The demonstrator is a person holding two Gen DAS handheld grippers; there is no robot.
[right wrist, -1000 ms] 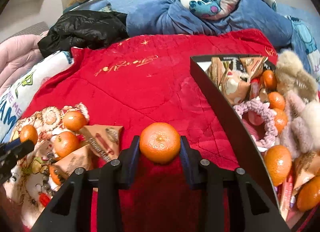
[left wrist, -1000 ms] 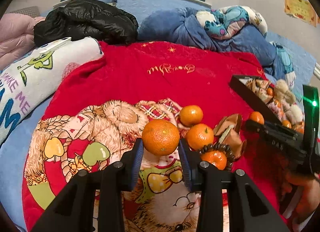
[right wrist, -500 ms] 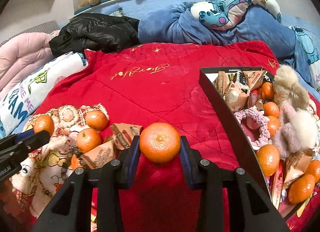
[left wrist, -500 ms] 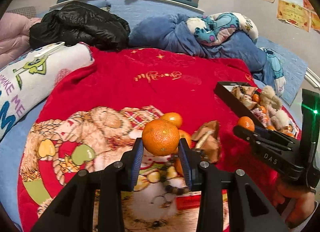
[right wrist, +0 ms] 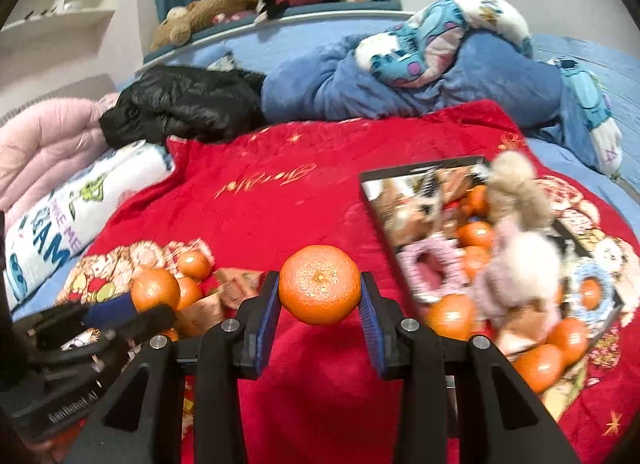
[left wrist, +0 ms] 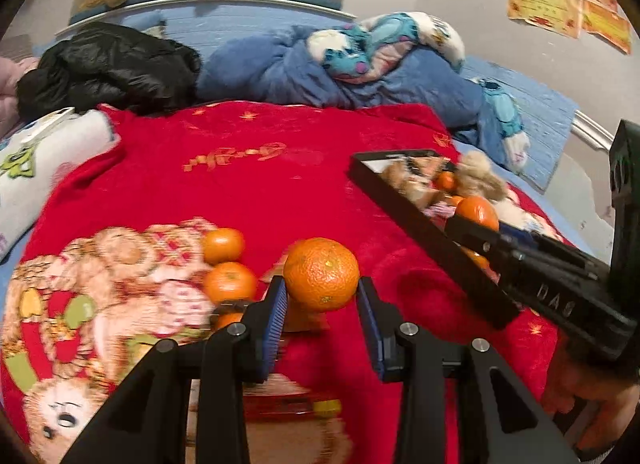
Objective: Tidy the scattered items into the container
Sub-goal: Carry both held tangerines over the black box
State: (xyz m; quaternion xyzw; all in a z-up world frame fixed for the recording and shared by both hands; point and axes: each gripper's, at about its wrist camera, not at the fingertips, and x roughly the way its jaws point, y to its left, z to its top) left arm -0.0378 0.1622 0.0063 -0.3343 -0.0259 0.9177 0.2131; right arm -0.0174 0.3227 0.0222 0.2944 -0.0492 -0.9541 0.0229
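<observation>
A round, dimpled orange mandarin (left wrist: 321, 274) is clamped between the blue-padded jaws of the left gripper (left wrist: 321, 296), raised clear of the red plush blanket. A second round orange mandarin (right wrist: 319, 284), stem scar facing the camera, is pinched the same way between the jaws of the right gripper (right wrist: 319, 300). To the right of both sets of jaws, a shallow rectangular black tray (right wrist: 386, 219) is seen lying on the blanket, already loaded with mandarins, fluffy pompoms, a pink scrunchie and brown snack packets. To the left of the jaws, loose mandarins (left wrist: 223, 244) and brown triangular snack packets (right wrist: 236, 284) are left scattered on the blanket.
</observation>
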